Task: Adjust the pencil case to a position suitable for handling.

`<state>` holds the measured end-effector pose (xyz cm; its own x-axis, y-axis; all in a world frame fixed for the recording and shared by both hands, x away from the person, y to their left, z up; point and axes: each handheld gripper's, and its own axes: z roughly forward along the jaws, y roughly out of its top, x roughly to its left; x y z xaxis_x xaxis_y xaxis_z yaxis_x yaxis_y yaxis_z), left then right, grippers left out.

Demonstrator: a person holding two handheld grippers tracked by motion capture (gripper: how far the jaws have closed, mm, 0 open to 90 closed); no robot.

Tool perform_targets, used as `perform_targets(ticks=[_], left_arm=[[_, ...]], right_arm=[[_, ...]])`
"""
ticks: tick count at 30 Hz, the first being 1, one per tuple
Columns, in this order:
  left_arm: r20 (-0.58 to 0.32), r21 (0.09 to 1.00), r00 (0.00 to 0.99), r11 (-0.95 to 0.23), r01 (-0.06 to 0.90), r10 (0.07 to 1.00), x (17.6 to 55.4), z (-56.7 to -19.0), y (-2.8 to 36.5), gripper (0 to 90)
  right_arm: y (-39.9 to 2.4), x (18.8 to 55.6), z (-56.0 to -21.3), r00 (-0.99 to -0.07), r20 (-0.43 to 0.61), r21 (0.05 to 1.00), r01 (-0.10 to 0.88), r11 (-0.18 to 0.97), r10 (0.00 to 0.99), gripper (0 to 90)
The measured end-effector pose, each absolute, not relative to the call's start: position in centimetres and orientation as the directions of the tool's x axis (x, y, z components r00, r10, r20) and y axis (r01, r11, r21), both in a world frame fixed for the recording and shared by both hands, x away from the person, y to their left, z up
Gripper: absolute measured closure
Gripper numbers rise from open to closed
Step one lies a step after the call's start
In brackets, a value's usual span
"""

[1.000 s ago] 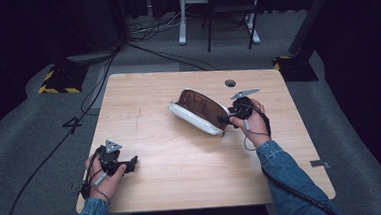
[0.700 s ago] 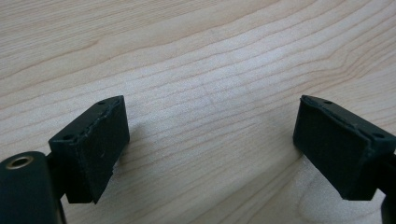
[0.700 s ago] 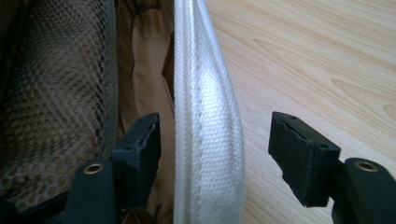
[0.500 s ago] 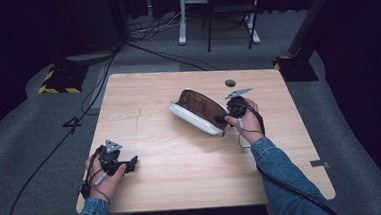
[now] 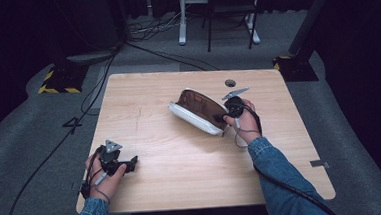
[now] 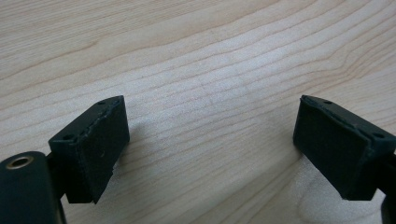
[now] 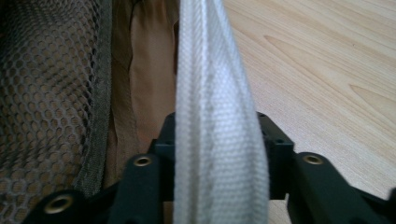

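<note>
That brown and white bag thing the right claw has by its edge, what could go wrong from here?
1. The right claw, whose jaws have just been closing, pinches only the white woven rim of the bag; that narrow band may slip out once lifted.
2. The bag looks soft, with a mesh lining, so it could sag or fold.
3. The left claw rests open on the table, far off, giving no support.

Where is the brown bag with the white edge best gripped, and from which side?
By the white woven edge band at the bag's end nearest the right gripper, coming in from the table's right. The band stands proud as a narrow ridge that fits between the jaws, which have just been closing and now clamp it. The mesh lining offers less to pinch.
</note>
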<state>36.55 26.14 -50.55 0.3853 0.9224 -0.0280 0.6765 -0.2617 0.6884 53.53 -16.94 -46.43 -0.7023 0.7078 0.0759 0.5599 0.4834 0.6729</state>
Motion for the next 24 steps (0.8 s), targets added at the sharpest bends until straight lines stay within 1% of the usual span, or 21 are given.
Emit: perform_targets(ticks=[2, 3, 9, 17, 24], left_arm=[[-0.028, 0.688, 0.385, -0.261, 0.677, 0.922, 36.5, -50.5, 26.1, 10.9], [-0.028, 0.688, 0.385, -0.262, 0.677, 0.922, 36.6, -50.5, 26.1, 10.9], [-0.028, 0.688, 0.386, -0.262, 0.676, 0.922, 36.6, -50.5, 26.1, 10.9], [-0.028, 0.689, 0.385, -0.262, 0.676, 0.922, 36.6, -50.5, 26.1, 10.9], [-0.030, 0.688, 0.388, -0.263, 0.677, 0.921, 36.6, -50.5, 26.2, 10.6]], right_arm=[[-16.9, 53.5, -46.4, -0.709, 0.068, 0.674, 0.551, 0.492, 0.702, 74.5], [-16.9, 53.5, -46.3, -0.712, 0.072, 0.672, 0.552, 0.494, 0.698, 81.8], [-16.8, 53.3, -46.2, -0.697, 0.101, 0.669, 0.576, 0.470, 0.710, 85.7], [-16.9, 53.2, -46.2, -0.698, 0.117, 0.679, 0.576, 0.456, 0.707, 86.8], [-17.0, 52.6, -45.2, -0.713, 0.122, 0.694, 0.558, 0.455, 0.690, 87.1]])
